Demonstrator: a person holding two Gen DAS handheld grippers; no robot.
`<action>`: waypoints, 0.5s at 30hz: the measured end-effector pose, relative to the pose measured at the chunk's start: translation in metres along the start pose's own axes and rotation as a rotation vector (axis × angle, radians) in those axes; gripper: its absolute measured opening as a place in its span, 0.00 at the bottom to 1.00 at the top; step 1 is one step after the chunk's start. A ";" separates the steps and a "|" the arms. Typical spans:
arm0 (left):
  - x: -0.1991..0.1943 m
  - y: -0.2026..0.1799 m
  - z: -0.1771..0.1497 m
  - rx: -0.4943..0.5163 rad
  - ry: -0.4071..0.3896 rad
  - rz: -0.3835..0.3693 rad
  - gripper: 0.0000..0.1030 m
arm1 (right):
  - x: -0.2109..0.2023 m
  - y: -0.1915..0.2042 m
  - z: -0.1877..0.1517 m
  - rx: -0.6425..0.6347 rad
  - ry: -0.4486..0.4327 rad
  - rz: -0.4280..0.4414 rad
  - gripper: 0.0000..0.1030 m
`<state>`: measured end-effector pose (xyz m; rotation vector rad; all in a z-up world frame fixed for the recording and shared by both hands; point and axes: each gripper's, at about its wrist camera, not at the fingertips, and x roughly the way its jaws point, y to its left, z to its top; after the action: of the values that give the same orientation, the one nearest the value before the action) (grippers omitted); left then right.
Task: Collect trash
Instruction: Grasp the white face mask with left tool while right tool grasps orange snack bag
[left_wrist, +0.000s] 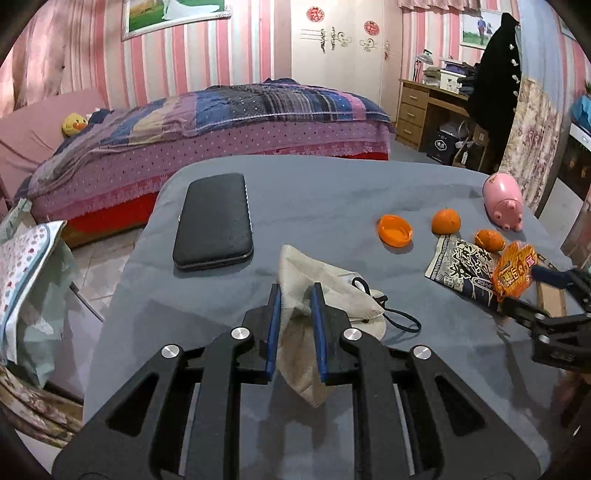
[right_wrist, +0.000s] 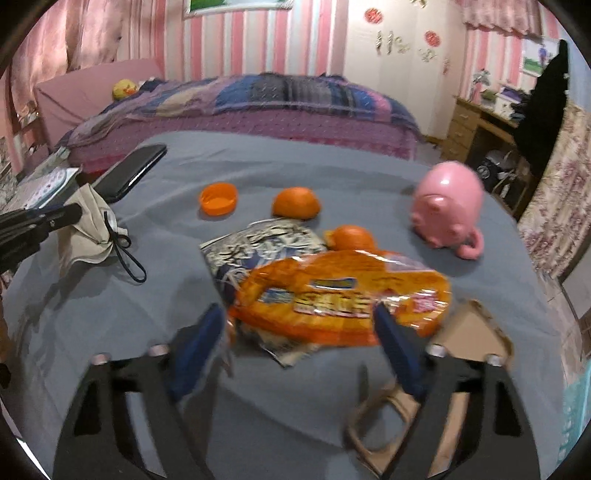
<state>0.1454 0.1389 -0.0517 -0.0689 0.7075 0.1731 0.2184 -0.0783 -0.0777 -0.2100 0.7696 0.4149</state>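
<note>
My left gripper (left_wrist: 295, 295) is shut on a crumpled beige face mask (left_wrist: 332, 284) with a black ear loop, just above the grey table cloth (left_wrist: 332, 192). In the right wrist view the mask (right_wrist: 88, 229) hangs at the far left. My right gripper (right_wrist: 299, 321) stands open around an orange snack wrapper (right_wrist: 343, 295), whose right end reaches past the right finger; this view is blurred. The wrapper lies partly on a black-and-white wrapper (right_wrist: 258, 240). Two pieces of orange peel (right_wrist: 295, 203) (right_wrist: 351, 236) and an orange lid (right_wrist: 218, 199) lie beyond.
A pink piggy bank (right_wrist: 447, 206) stands at the table's right. A black case (left_wrist: 214, 221) lies at the far left. A brown paper bag (right_wrist: 469, 332) with handles lies under my right gripper. A bed (left_wrist: 221, 122) and a desk (left_wrist: 417, 107) stand behind the table.
</note>
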 end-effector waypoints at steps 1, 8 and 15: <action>0.000 -0.001 -0.001 0.002 0.000 -0.002 0.15 | 0.001 0.001 0.001 0.001 0.004 0.004 0.69; -0.002 -0.014 -0.007 0.034 -0.003 -0.027 0.15 | 0.012 0.010 0.004 -0.003 0.033 0.078 0.26; -0.010 -0.023 -0.003 0.036 -0.018 -0.038 0.15 | -0.015 0.003 0.005 0.000 -0.038 0.053 0.16</action>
<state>0.1399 0.1149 -0.0469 -0.0462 0.6904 0.1244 0.2107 -0.0786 -0.0634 -0.1812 0.7391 0.4674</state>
